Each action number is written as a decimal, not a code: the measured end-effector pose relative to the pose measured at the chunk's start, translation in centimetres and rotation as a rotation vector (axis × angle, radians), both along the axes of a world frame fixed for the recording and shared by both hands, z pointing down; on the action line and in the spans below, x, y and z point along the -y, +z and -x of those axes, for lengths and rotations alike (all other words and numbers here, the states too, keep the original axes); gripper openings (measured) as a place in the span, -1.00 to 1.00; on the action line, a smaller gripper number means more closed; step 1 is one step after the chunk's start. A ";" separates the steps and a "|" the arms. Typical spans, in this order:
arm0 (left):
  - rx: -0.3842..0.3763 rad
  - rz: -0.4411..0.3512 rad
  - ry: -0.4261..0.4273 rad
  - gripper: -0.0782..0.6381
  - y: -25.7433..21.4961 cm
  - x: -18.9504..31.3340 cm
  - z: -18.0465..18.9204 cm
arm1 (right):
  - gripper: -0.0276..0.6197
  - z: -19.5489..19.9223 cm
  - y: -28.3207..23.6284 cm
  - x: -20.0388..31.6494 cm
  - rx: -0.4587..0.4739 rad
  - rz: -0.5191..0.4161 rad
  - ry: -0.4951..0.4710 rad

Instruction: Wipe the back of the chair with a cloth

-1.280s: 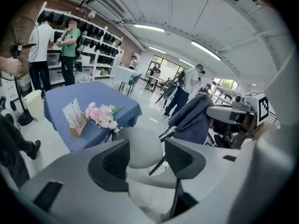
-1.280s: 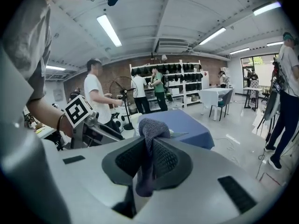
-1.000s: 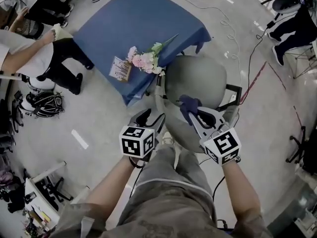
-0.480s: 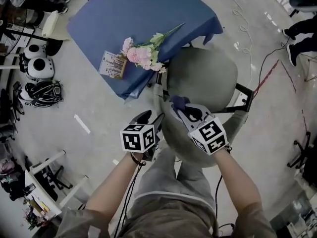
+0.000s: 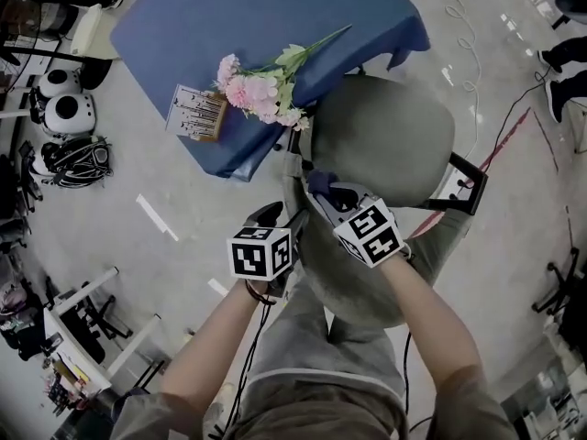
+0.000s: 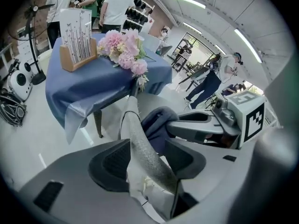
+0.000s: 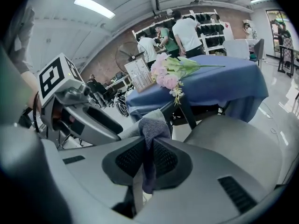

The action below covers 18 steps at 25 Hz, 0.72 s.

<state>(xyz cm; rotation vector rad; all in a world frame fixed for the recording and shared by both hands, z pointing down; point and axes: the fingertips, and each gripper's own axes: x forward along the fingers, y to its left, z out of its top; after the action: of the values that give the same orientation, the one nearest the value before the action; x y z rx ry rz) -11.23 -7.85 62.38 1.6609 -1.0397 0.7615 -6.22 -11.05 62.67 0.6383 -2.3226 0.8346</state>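
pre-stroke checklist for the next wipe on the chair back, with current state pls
1. Grip on cloth: ok, the right gripper has its jaws shut on it.
2. Hold on chair back: ok, the left gripper has its jaws closed on the edge.
3. Contact: ok, the cloth lies against that edge just beyond the left gripper.
4. Spacing: not ok, the two grippers sit close together on the edge; probably stroke away from the left one.
5. Clearance to the flowers overhanging the table by the chair: cannot tell.
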 end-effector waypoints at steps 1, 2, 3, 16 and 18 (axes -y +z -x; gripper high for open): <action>0.000 0.009 -0.003 -0.10 0.4 -0.2 0.0 | -0.74 0.4 0.7 -0.1 -0.004 0.010 -0.009; -0.003 0.017 -0.008 -0.10 0.7 -0.3 0.0 | -0.74 0.8 1.4 -0.2 -0.007 0.021 -0.018; -0.006 0.023 -0.014 -0.10 1.0 -0.4 0.0 | -0.74 1.1 2.1 -0.3 -0.011 0.033 -0.026; -0.002 0.019 0.028 -0.14 1.8 -0.5 -0.3 | -0.74 0.3 7.4 -9.5 -0.093 0.320 -0.301; -0.005 0.021 0.033 -0.15 1.8 -0.5 -0.3 | -0.74 -1.4 7.7 -11.2 -0.122 0.358 -0.370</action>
<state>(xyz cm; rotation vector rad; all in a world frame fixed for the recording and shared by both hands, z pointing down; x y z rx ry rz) -10.91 -7.32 64.20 1.6650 -0.9999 0.7863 -4.83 0.16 70.41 0.0973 -2.0223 0.9684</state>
